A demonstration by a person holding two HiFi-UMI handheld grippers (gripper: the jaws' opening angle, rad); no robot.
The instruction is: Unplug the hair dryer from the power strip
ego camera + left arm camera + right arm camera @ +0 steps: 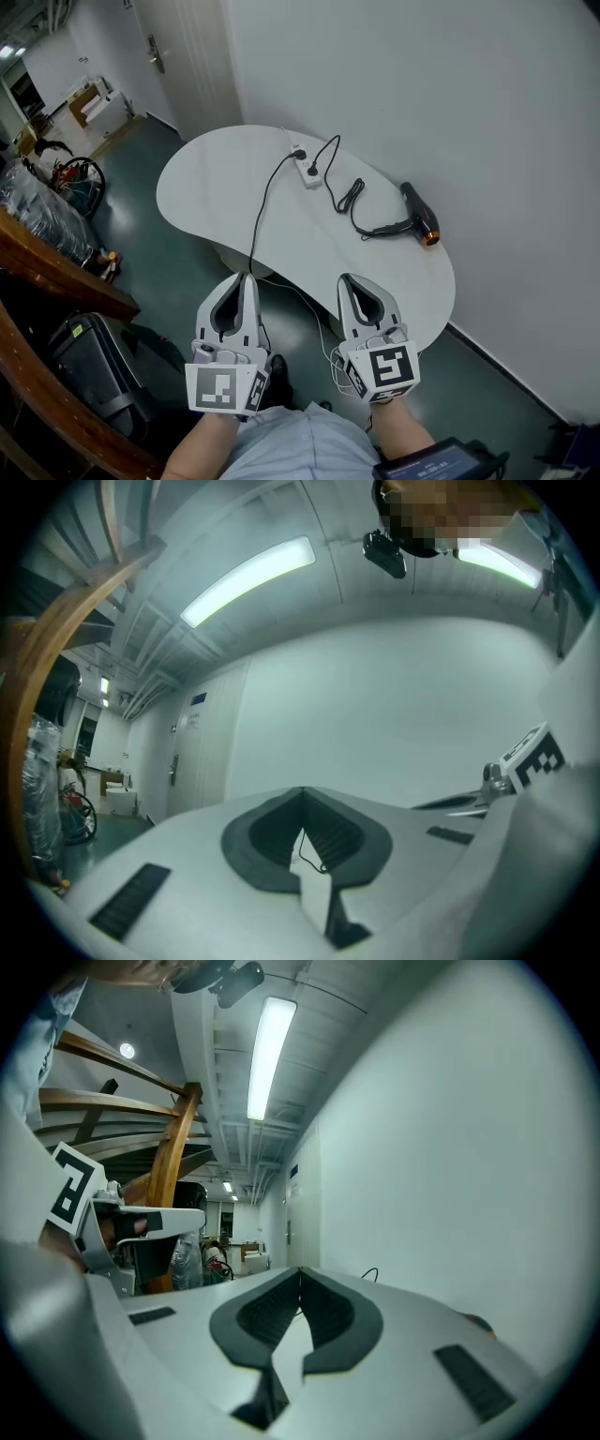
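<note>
Nothing of the task is done yet, as far as the views show. The white kidney-shaped table (211, 187) fills the middle of the head view. The two grippers hang short of its near edge and touch nothing on it. The left gripper (246, 281) is at about 7 o'clock from the table's centre and the right gripper (349, 283) at about 5 o'clock. Each has its claw closed tip to tip with nothing between the pads, and each gripper's own view shows the same. The black hair dryer (421, 216), with its orange nozzle end, lies on the table near the wall, at roughly 2 o'clock from the right gripper. Its cord (351, 197) runs in loose loops toward 10 o'clock to the white power strip (304, 165), which lies at the far edge at 12 o'clock. The dark plug (314, 172) appears seated in the near end of the strip. A second black cable (261, 211) runs from the strip toward 6 o'clock and drops over the table's near edge. What remains is the whole job: reaching the strip, probably steadying it with one claw, gripping the plug and drawing it out. No brand or label is legible on the dryer or the strip. The marker cubes (223, 388) carry only black-and-white square patterns, and a small sign by the far door in the left gripper view is too small to read.
</note>
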